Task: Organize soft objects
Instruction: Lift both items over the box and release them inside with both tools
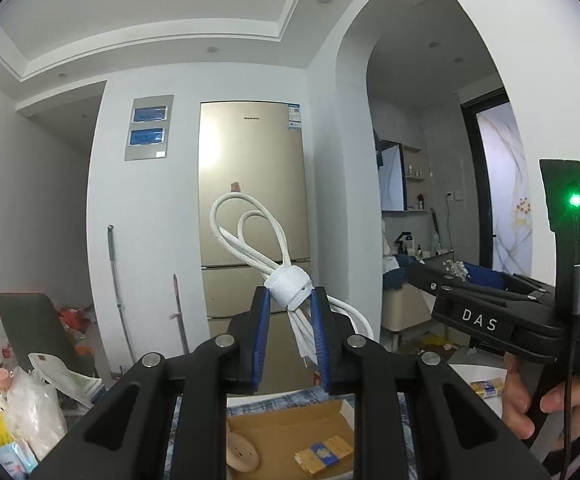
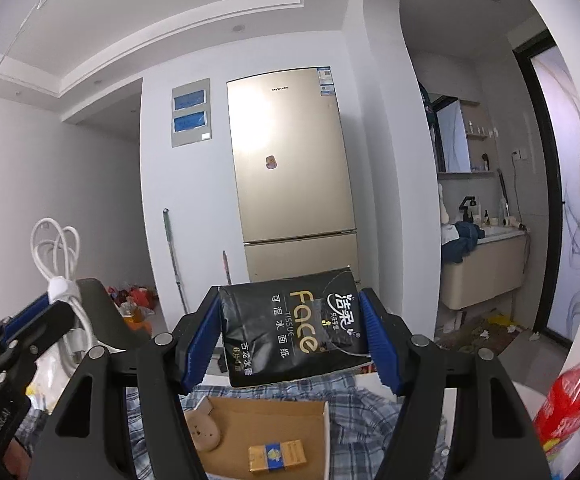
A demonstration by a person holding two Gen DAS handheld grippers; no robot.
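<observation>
My left gripper [image 1: 289,312] is shut on a coiled white cable [image 1: 250,236] bound with a white strap, and holds it up in the air. It also shows at the left of the right wrist view [image 2: 56,252]. My right gripper [image 2: 290,340] is shut on a black tissue pack [image 2: 294,332] printed "Face", held up above the table. The right gripper body shows at the right of the left wrist view [image 1: 502,312]. Below both lies an open cardboard box [image 2: 290,420] on a blue plaid cloth [image 2: 354,388].
The box holds a round beige object [image 2: 206,432] and a yellow-blue packet [image 2: 276,456]. A red bottle [image 2: 570,396] stands at the right. Bags and packets [image 1: 22,408] pile at the left. A gold fridge [image 2: 290,168] and mops stand behind.
</observation>
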